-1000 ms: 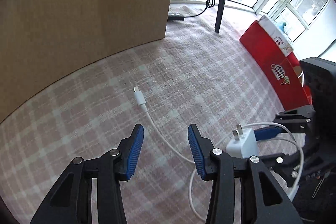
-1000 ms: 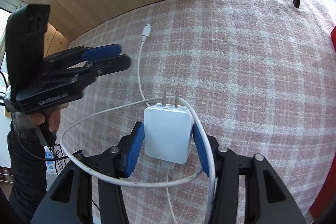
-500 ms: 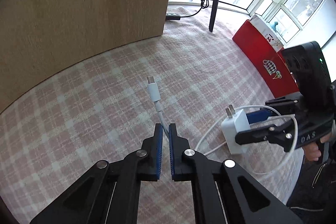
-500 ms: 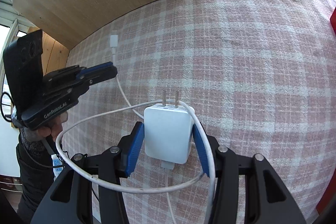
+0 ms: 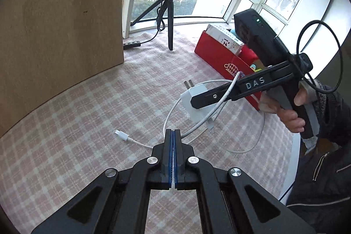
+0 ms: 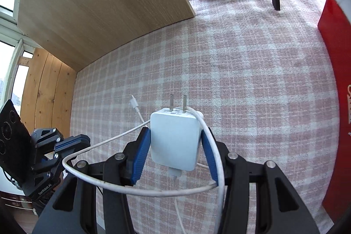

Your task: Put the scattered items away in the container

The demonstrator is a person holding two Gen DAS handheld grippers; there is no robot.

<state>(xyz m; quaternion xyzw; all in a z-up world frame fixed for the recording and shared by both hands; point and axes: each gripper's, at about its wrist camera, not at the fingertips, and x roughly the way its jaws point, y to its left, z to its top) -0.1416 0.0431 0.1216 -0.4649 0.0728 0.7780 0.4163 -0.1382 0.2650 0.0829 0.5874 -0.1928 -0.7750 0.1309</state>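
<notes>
My right gripper (image 6: 175,146) clamps the white charger (image 6: 174,139) by its sides, prongs pointing away from me, clear of the pink plaid cloth (image 6: 252,84). My left gripper (image 5: 173,135) is pinched tight on its cable (image 5: 140,143), USB-C plug trailing left. Red box (image 5: 219,56) stands right; ring-light tripod (image 5: 169,23) by windows.

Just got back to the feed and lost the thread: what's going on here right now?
A person is holding a white charger and its cable with two tools. The right hand-held gripper is shut on the white charger, prongs pointing away. The left hand-held gripper is shut on the white cable not far from its free plug, which sticks out to the side. The rest of the cable loops between the two. The red container stands to the right on the checked cloth.
</notes>
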